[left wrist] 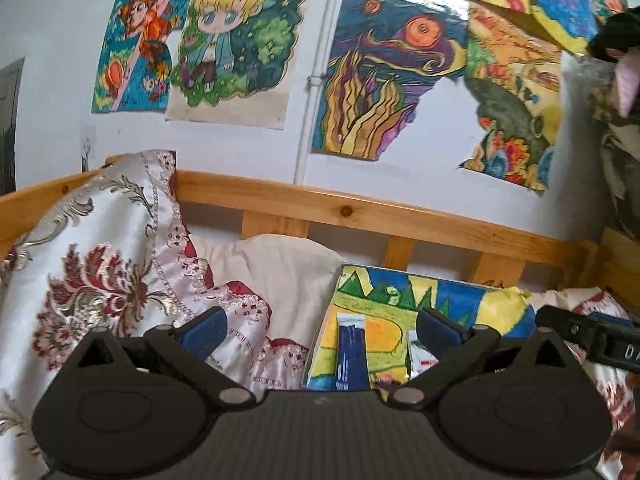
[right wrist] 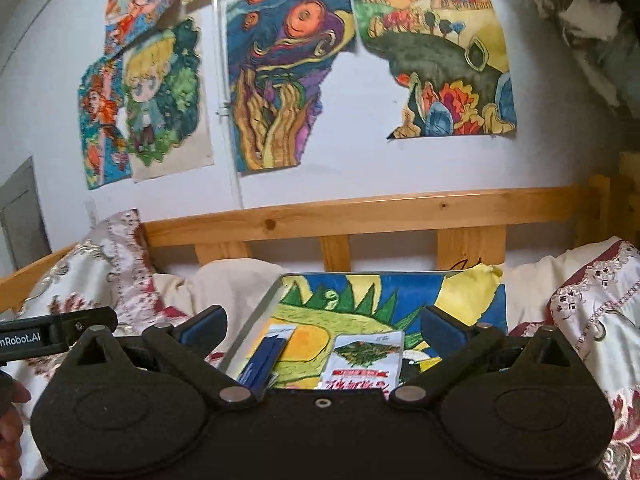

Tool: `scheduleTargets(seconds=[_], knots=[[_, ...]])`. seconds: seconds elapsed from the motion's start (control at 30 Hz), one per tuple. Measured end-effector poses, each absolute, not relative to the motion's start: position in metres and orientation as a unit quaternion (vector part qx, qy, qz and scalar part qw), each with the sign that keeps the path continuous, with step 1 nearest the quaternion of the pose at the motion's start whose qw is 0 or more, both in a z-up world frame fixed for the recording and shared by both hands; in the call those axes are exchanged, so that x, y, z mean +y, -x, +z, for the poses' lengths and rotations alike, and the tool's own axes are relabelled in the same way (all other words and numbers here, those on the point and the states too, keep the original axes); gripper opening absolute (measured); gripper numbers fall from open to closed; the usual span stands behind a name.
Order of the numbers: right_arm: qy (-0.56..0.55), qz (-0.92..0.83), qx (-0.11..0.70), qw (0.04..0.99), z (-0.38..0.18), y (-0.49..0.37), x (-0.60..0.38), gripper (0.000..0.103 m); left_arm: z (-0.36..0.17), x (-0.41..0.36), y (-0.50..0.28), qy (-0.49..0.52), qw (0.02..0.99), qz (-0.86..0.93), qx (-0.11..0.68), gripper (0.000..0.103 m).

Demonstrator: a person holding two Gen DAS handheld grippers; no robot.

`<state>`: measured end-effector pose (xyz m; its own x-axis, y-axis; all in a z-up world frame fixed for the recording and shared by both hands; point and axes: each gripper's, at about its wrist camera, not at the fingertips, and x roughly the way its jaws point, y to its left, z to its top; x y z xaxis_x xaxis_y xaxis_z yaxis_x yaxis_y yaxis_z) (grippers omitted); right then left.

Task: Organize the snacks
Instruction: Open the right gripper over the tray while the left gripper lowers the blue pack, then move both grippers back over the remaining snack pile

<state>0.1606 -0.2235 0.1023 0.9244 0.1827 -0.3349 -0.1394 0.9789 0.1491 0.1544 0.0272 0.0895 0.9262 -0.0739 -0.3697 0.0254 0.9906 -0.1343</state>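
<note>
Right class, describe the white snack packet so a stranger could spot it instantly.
Find the wooden bed rail, then the colourful painted board lying below it. The white packet lies on it, right of the dark blue packet; only it shows a green picture above a red band.

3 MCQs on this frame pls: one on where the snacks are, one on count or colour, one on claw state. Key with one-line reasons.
1. Where do the snack packets lie?
A. On the painted board on the bed
B. On the wooden rail
C. On the floor

2. How many snack packets show on the board?
A. Two
B. Four
C. Six

3. How do the two claws stand?
A. Both open, empty
B. Both shut on packets
C. Left shut, right open

Key:
1 A: the blue packet and the white packet rest on the painted board.
2 A: only those two show.
3 A: the left claw and the right claw have spread jaws with nothing between the pads.
</note>
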Motion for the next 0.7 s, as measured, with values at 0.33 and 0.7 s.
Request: scheduleTargets(seconds=[0.33,0.7], knots=[[-0.074,0.099,0.176,0.977,0.109,-0.100,-0.221,0.102,0.090,0.037,-0.093,0.042,0.982,-0.021,0.185,0.103],[-0.072,0.096,0.210,0.970,0.095,-0.059,-0.222,0.102,0.078,0.041,-0.051,0.025,0.975,-0.007,0.221,0.103]])
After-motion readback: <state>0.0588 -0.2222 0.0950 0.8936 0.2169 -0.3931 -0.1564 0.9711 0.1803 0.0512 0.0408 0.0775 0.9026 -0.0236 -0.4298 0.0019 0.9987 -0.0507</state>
